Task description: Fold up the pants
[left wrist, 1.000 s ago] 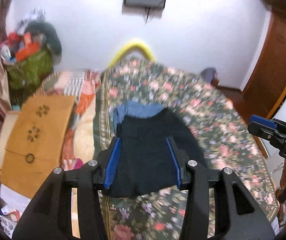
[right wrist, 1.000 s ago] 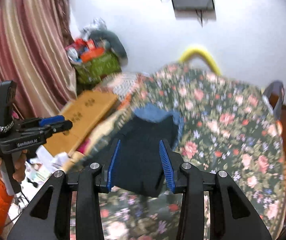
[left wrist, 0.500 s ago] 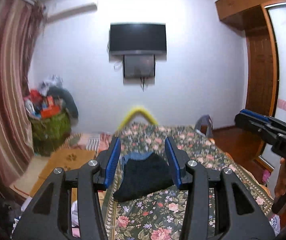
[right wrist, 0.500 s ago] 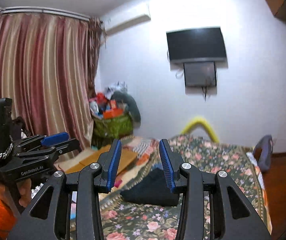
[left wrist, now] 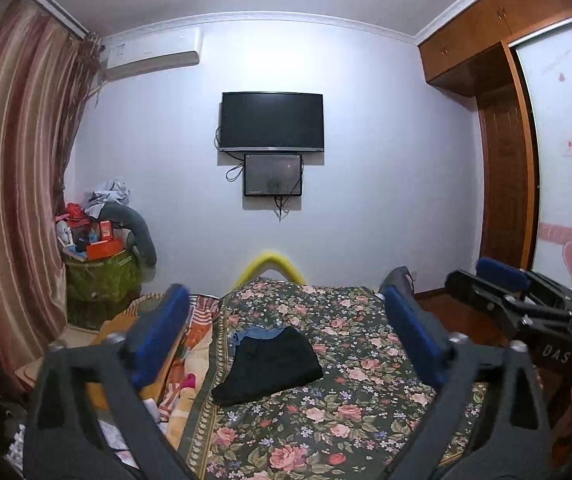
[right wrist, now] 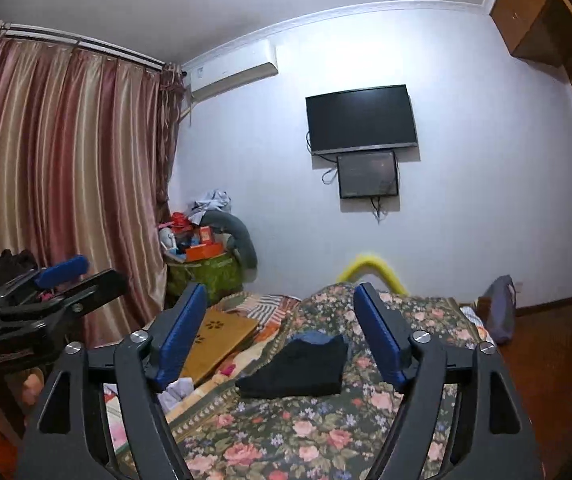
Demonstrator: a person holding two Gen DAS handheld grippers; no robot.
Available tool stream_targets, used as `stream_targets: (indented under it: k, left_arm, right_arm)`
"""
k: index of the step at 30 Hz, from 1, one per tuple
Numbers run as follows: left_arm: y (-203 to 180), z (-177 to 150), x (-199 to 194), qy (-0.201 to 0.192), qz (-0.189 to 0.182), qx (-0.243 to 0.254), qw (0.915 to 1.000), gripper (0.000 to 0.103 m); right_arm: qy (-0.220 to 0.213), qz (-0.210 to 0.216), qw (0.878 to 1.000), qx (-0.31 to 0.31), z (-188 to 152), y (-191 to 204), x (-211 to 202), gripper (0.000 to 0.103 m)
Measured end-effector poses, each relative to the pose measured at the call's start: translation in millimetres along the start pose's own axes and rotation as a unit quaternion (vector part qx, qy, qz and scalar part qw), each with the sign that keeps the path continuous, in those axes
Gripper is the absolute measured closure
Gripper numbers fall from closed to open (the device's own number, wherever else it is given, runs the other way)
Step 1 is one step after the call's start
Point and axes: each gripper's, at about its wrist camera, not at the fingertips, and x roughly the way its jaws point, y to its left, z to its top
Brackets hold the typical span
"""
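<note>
The black pants (left wrist: 269, 364) lie folded into a small stack on the floral bedspread (left wrist: 366, 400), partly over a blue garment (left wrist: 257, 334). My left gripper (left wrist: 283, 296) hovers well back from them, pointing level. Its jaws are opening wide and hold nothing. In the right wrist view the pants (right wrist: 298, 368) sit far beyond my right gripper (right wrist: 281, 290), whose jaws are also opening with nothing between them. Each view shows the other gripper's fingers at its edge, the right one's (left wrist: 500, 274) and the left one's (right wrist: 63, 270).
A brown board with paw prints (right wrist: 217, 336) lies left of the bed. A green bag piled with things (left wrist: 101, 280) stands by the striped curtain (left wrist: 13, 200). A yellow tube (left wrist: 269, 264) arches at the bed's far end, under a wall TV (left wrist: 271, 122). A wardrobe (left wrist: 502, 184) fills the right.
Both grippers have drawn back and up from the pants, and the views have swung from the bed to the far wall. Both pairs of jaws have spread much wider.
</note>
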Motion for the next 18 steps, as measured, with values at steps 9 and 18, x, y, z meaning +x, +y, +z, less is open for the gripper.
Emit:
stream_targets:
  k: [9, 18]
  left_arm:
    - [-0.4, -11.7, -1.1, 0.017, 0.006, -0.007, 0.9998, 0.0]
    - [-3.5, -20.3, 1.5, 0.021, 0.011, 0.005, 0.9997, 0.0]
  right_arm:
    - [0.007, -0.012, 1.0, -0.001, -8.7, 1.7, -3.8, 0.0]
    - [0.0, -0.021, 1.0, -0.006, -14.7, 2.1, -8.3, 0.0]
